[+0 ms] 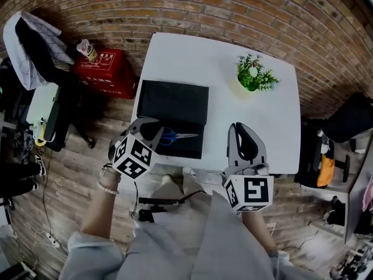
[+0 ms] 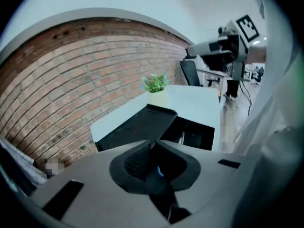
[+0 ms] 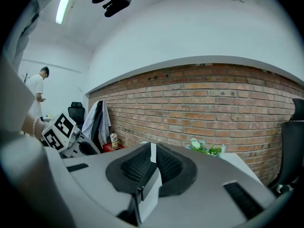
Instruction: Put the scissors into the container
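Note:
The blue-handled scissors (image 1: 176,136) are over the near half of the black container (image 1: 173,102) on the white table (image 1: 198,54), blades pointing right. My left gripper (image 1: 156,134) is shut on their handle end. In the left gripper view only a spot of the blue scissors (image 2: 160,171) shows between the closed jaws of my left gripper (image 2: 153,146), with the black container (image 2: 142,123) beyond. My right gripper (image 1: 239,127) hovers over the table's near edge, right of the container. In its own view my right gripper (image 3: 152,149) is shut and holds nothing.
A small green plant (image 1: 254,74) stands on the table's far right part. A red box (image 1: 105,72) and a chair draped with clothes (image 1: 35,45) sit on the floor to the left. A brick wall (image 1: 192,4) runs behind the table.

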Demonstrator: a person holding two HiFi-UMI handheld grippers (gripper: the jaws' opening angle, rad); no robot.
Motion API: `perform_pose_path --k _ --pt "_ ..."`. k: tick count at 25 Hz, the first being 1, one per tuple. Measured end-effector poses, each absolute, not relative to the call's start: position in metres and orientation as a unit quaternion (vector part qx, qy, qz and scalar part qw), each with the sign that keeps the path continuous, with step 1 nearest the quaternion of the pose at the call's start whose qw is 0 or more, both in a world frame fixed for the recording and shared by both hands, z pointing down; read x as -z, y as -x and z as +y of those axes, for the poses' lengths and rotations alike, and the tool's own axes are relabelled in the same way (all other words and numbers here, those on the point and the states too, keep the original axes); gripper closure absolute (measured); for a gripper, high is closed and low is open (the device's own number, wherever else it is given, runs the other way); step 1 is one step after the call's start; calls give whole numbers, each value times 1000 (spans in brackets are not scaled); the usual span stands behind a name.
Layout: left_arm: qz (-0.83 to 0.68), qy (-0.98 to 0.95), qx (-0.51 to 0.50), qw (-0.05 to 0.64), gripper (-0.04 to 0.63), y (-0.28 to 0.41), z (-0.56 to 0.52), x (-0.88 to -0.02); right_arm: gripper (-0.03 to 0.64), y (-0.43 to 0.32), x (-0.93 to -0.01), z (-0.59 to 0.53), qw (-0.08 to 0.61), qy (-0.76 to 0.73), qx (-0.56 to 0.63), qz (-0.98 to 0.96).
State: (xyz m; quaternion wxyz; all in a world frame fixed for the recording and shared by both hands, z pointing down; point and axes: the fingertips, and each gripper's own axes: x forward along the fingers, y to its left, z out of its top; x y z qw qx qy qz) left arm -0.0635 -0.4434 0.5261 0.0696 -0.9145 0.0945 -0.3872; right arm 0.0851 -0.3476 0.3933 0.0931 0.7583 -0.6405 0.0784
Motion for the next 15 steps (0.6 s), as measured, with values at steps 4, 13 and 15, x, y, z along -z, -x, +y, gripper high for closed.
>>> perform_pose_path --k 4,13,15 --pt "180 932 311 51 563 83 -453 -469 555 -64 -380 -367 94 -732 -59 -672" --pt "354 915 186 48 569 151 -447 -367 555 -10 -356 -398 95 -662 -18 -743" --pt "373 909 176 60 569 161 -441 -353 555 2 -354 -402 95 -647 -16 -756"
